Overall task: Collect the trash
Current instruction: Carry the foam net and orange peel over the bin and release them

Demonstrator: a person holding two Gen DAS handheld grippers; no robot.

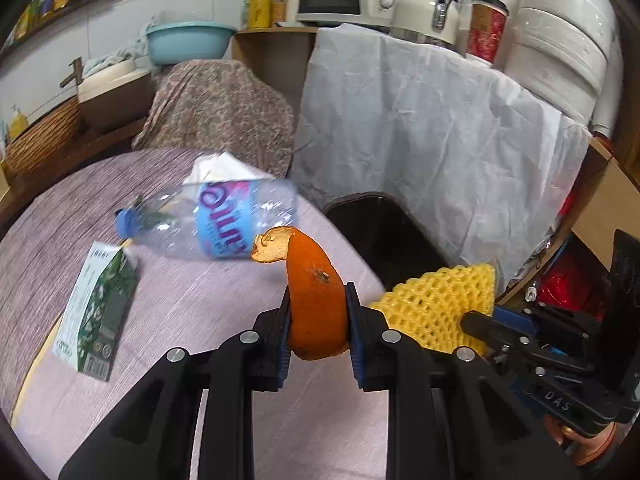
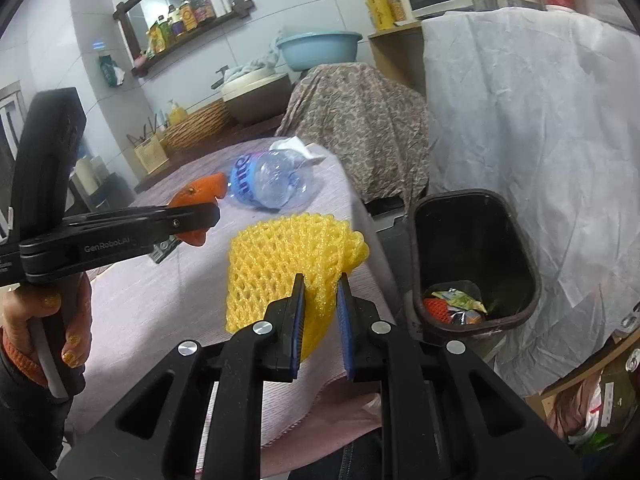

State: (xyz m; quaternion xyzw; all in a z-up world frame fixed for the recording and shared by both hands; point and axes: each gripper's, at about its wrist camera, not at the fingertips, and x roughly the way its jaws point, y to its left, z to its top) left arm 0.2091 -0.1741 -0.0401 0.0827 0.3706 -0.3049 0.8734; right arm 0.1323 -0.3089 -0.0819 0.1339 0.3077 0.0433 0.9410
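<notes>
Peel (image 1: 318, 304) sat clamped upright in the left claw (image 1: 318, 312), above the desk (image 1: 192, 320). Net (image 2: 288, 268) was pinched in the right claw (image 2: 320, 316), just right of the left one. Bin (image 2: 472, 256) stood right of both; bottle (image 1: 224, 220) lay beyond the peel.

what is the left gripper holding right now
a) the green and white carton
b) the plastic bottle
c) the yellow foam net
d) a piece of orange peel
d, the left gripper has its pads pressed on both sides of the orange peel, while the yellow foam net is in the right gripper.
</notes>
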